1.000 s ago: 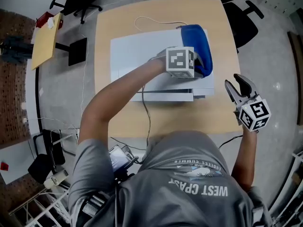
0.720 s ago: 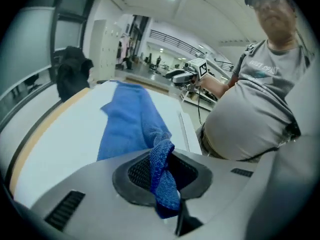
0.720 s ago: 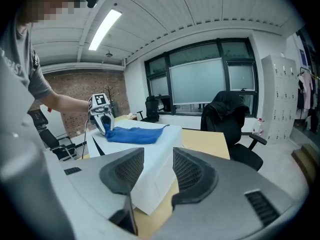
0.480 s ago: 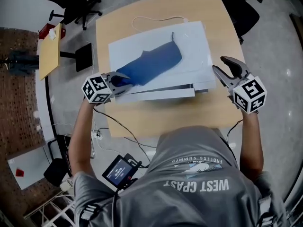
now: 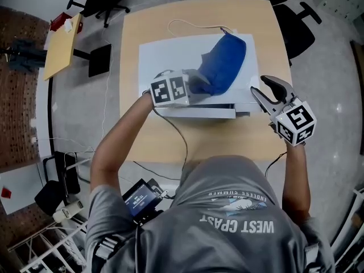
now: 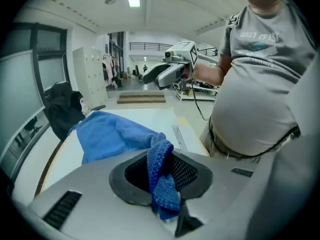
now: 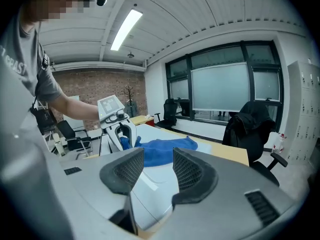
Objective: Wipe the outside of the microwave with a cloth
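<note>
The white microwave [image 5: 170,56] stands on a wooden table [image 5: 199,141]. A blue cloth [image 5: 223,64] lies spread over the right half of its top. My left gripper [image 5: 199,84] is over the front of the top, shut on the near end of the cloth [image 6: 161,171], which bunches between the pads. The rest of the cloth [image 6: 107,134] trails away across the white top. My right gripper [image 5: 263,87] hangs just off the microwave's right front corner, open with nothing between its jaws [image 7: 157,171]. In the right gripper view the left gripper [image 7: 117,129] and the cloth [image 7: 165,148] show beyond the jaws.
A white cable [image 5: 187,23] loops on the table behind the microwave. Black office chairs [image 5: 296,16] stand past the table's far side. A small wooden side table [image 5: 60,47] is at the far left. A device with a screen [image 5: 142,198] hangs at the person's waist.
The left gripper dragged the cloth from the microwave's right side to its left front edge, then back toward the middle. The cloth now bunches to the right again. The right gripper shifted slightly.
</note>
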Tool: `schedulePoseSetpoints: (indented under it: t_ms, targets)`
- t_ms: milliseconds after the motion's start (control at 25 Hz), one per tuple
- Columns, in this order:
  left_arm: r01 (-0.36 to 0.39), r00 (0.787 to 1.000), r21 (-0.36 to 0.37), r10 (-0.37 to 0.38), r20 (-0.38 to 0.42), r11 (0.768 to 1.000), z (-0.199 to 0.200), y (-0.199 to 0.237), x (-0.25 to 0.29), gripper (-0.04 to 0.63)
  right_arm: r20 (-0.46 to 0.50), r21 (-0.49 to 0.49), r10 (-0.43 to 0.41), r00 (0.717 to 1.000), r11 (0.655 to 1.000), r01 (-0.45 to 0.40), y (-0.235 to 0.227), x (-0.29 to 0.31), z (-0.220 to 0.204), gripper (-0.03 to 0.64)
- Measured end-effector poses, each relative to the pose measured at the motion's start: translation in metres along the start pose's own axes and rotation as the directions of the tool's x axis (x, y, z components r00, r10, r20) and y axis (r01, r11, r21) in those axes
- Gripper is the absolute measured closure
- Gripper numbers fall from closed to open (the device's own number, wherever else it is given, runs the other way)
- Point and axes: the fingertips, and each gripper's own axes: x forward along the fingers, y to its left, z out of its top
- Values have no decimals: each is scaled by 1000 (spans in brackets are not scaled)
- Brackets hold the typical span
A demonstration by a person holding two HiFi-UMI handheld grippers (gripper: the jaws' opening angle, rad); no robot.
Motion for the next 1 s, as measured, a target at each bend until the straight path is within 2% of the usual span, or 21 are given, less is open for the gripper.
schedulePoseSetpoints:
  t_ms: [120, 160, 200, 240, 360, 440, 480, 560, 640, 680, 720, 760, 800, 880, 960, 1000]
  targets:
    - [-68, 993, -5, 68, 93, 998, 14, 3, -22, 499, 22, -26, 25, 999, 999, -24, 5, 3, 13, 428]
    - [-95, 986, -10, 95, 134, 995, 18, 4, -32, 455, 25, -37, 36, 999, 999, -35, 7, 6, 16, 428]
    - [-124, 976, -16, 125, 179, 992, 23, 5, -41, 347, 27, -49, 48, 998, 998, -47, 10, 11, 20, 428]
    - [-155, 961, -25, 157, 226, 988, 27, 6, -51, 293, 27, -60, 62, 998, 996, -60, 12, 17, 23, 428]
    - [-252, 904, -88, 266, 334, 964, 29, 8, -80, 282, 24, -91, 104, 994, 991, -101, 24, 36, 33, 428]
    - [-304, 873, -126, 329, 359, 944, 24, 11, -93, 282, -2, -117, 138, 990, 984, -137, 33, 51, 36, 428]
    - [-321, 864, -137, 349, 362, 937, 20, 12, -98, 282, -40, -138, 156, 987, 977, -160, 37, 63, 33, 428]
    - [-335, 854, -156, 369, 366, 929, 14, 12, -102, 282, -183, -189, 176, 967, 959, -211, 40, 92, 10, 428]
    - [-335, 850, -164, 373, 372, 928, 11, 9, -103, 282, -349, -218, 172, 921, 941, -258, 38, 117, -23, 426]
    - [-334, 850, -162, 371, 374, 928, 10, 7, -103, 282, -402, -218, 175, 899, 935, -279, 37, 126, -35, 428]
    - [-333, 851, -159, 369, 375, 930, 10, 5, -102, 282, -429, -209, 185, 884, 932, -297, 38, 132, -42, 442]
    - [-332, 851, -156, 367, 376, 930, 10, 4, -101, 282, -440, -198, 198, 876, 930, -310, 39, 135, -44, 506]
    - [-333, 851, -154, 367, 377, 930, 10, 4, -101, 282, -443, -186, 209, 872, 930, -318, 41, 137, -43, 550]
    - [-337, 849, -153, 370, 377, 929, 8, 3, -102, 282, -399, -132, 261, 879, 932, -336, 52, 138, -28, 561]
    - [-344, 847, -148, 375, 377, 927, 6, 2, -105, 282, -234, 1, 388, 891, 917, -399, 77, 137, 12, 561]
    - [-352, 846, -140, 378, 376, 926, 5, 2, -107, 279, -123, 71, 454, 882, 891, -449, 91, 135, 38, 561]
